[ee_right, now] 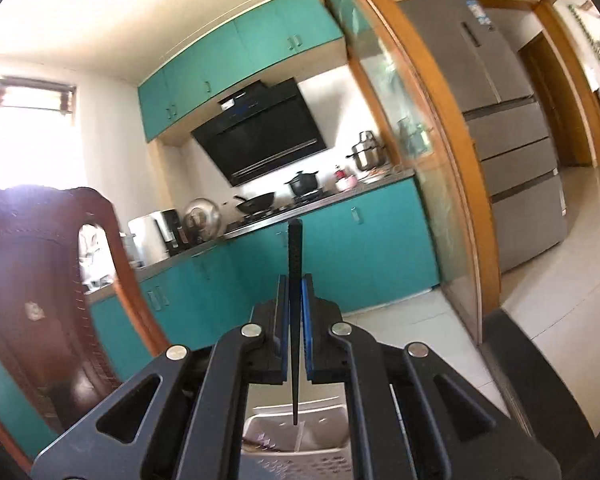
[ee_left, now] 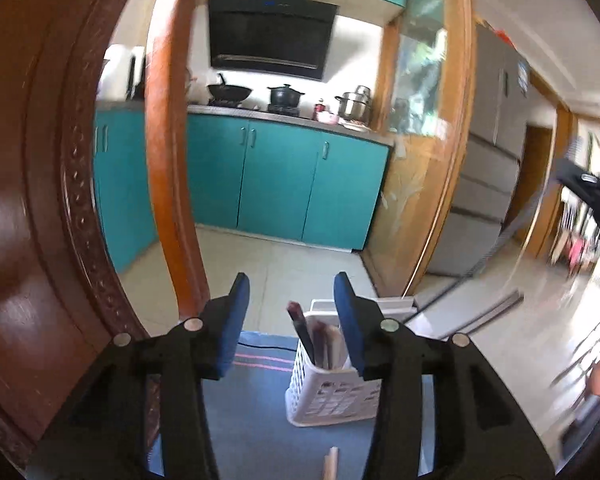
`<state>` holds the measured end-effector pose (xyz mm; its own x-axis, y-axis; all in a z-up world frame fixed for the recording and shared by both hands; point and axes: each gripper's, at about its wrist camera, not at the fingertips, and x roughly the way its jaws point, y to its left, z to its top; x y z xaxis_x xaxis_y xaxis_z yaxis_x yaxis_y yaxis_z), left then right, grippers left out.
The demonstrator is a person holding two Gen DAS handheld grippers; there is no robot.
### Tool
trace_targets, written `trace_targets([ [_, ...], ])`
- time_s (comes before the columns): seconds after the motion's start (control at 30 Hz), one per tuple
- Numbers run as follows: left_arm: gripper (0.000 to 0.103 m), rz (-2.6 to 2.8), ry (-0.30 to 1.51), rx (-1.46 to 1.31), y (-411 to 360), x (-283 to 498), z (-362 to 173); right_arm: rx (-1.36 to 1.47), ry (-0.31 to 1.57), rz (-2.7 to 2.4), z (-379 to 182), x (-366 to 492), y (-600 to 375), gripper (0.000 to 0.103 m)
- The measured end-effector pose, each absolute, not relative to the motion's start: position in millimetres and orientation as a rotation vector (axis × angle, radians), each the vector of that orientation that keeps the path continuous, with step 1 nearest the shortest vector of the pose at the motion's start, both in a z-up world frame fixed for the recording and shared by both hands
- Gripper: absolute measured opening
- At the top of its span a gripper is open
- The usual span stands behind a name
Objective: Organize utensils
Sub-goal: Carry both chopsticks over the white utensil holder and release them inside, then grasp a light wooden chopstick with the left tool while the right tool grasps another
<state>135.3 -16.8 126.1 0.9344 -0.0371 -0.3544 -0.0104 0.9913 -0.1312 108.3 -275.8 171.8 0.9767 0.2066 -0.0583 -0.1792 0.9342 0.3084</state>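
My right gripper (ee_right: 295,280) is clamped on a thin black chopstick (ee_right: 295,320), held upright with its tip hanging just above the white basket (ee_right: 332,454). My left gripper (ee_left: 291,300) stands partly open with nothing between its blue pads (ee_left: 236,320); past them, the basket (ee_left: 332,396) sits on the blue mat (ee_left: 252,412) and already holds a few utensils (ee_left: 320,340). I judge the step is dropping this chopstick in. I'd keep it vertical, centre the tip over a free compartment, lower until it is well inside the rim, and only then let go, so it doesn't bounce out or tip the light basket.
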Motion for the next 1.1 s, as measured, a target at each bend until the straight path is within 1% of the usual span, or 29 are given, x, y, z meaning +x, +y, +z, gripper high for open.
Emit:
trace_targets([
  [0.17,0.047,-0.038,0.369,-0.035,-39.8,124.6,120.9,0.26,0.198,0.233,140.3,134.7,-256.0,0.007],
  [0.37,0.05,-0.045,0.378,-0.017,-45.2,115.5,115.4,0.189,0.245,0.232,129.6,135.8,-239.4,0.008],
  [0.4,0.051,-0.043,0.378,-0.012,-45.1,113.6,114.4,0.191,0.247,0.23,129.2,133.4,-240.9,0.009],
  [0.43,0.051,-0.042,0.379,-0.009,-45.5,113.8,114.3,0.193,0.246,0.225,129.6,131.1,-243.0,0.015],
  [0.47,0.052,-0.041,0.382,-0.007,-44.7,111.5,113.8,0.201,0.245,0.225,130.1,128.5,-246.0,0.017],
  [0.53,0.052,-0.04,0.39,-0.003,-41.8,108.9,112.7,0.229,0.238,0.229,132.2,121.8,-254.1,0.029],
  [0.6,0.052,-0.039,0.401,0.002,-39.9,105.5,109.6,0.255,0.224,0.239,134.1,111.4,-262.5,0.034],
  [0.73,0.053,-0.043,0.426,0.011,-38.0,101.5,102.2,0.248,0.204,0.268,133.9,87.1,-269.8,0.036],
  [0.83,0.055,-0.057,0.447,0.008,-37.8,97.5,95.6,0.216,0.213,0.301,120.1,71.0,-269.2,0.036],
  [0.9,0.056,-0.077,0.482,0.001,-38.9,95.1,86.2,0.19,0.256,0.323,103.5,66.5,-267.0,0.036],
  [0.97,0.056,-0.098,0.535,-0.009,-40.1,94.6,73.2,0.185,0.338,0.325,83.1,71.8,-266.1,0.037],
  [1.1,0.055,-0.167,0.8,-0.07,-47.4,110.2,21.2,0.206,0.546,0.219,44.2,98.5,-268.8,0.037],
])
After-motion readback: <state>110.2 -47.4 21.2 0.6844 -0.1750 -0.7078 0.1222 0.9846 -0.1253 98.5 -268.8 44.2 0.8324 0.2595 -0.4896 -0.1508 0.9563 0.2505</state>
